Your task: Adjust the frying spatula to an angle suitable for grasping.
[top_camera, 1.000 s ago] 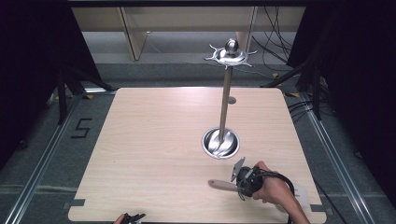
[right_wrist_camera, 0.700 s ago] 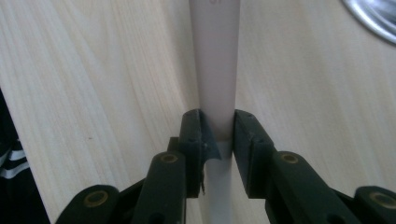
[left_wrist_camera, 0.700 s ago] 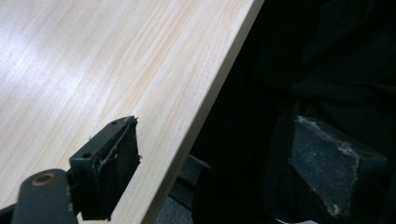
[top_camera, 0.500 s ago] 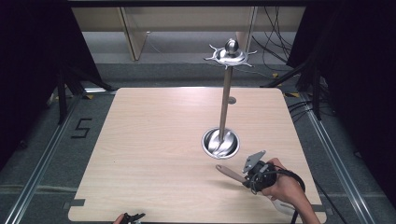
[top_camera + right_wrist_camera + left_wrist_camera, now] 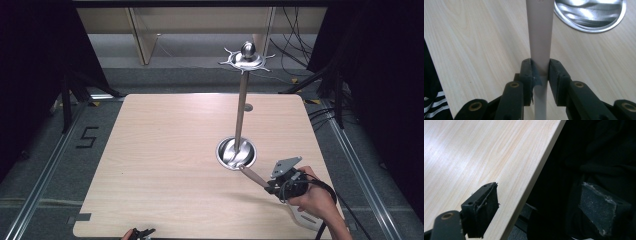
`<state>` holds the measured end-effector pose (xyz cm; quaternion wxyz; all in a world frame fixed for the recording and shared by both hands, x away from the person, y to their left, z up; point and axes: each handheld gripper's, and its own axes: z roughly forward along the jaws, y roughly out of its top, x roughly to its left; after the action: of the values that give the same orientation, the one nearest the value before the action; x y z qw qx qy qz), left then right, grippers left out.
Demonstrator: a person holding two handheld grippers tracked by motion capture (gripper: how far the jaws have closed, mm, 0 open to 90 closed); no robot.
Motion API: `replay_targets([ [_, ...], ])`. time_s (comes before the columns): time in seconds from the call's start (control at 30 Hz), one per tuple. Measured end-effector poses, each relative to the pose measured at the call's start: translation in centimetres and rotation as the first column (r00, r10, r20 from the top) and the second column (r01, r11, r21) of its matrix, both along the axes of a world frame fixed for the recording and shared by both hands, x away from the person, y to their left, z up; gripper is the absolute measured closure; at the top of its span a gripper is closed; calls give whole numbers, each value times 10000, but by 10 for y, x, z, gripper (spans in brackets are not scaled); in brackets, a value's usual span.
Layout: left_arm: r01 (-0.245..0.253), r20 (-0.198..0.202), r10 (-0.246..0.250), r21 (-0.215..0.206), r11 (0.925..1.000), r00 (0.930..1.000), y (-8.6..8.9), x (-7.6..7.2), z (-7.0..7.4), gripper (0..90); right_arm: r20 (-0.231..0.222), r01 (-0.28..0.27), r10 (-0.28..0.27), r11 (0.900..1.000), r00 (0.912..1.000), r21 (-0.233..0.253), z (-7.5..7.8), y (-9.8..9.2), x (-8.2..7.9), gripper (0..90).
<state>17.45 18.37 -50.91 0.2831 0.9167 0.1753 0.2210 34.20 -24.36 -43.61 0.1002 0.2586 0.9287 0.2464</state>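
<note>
**Right jaws clamped on a pale handle beside the stand's base**

My right gripper (image 5: 274, 186) sits over the near right part of the table (image 5: 165, 165), with my right hand (image 5: 312, 200) wrapped around its body and the grey three-cornered plate on top. Its jaws are closed tight on a pale, flat handle (image 5: 539, 37), one pad pressed to each side. In the right gripper view the handle runs straight up from between my jaws toward the shiny round base (image 5: 590, 15) of the metal stand (image 5: 241, 107). From the high view the handle (image 5: 252, 176) slants from my jaws up and left, and its far end reaches the rim of that base; what lies at the tip I cannot tell.

The stand rises upright from the base to a small crown of hooks with a ball on top.

My left gripper (image 5: 544, 212) hangs at the table's near edge, its jaws spread wide with nothing between them: one pad over the wood, the other out past the edge against dark fabric.
</note>
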Motion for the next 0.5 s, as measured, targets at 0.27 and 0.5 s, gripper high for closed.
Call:
replay_targets([
  [0.27, 37, -90, -38, -38, 10000, 10000, 0, 0, -1, 149, 516, 514, -551, 9962, 9971, 704, 15, -11, -1, 747],
  [0.5, 2, 11, -2, 13, 10000, 10000, 0, 0, 0, 149, 1106, 317, -480, 9889, 9927, 1451, 26, -23, -3, 747],
])
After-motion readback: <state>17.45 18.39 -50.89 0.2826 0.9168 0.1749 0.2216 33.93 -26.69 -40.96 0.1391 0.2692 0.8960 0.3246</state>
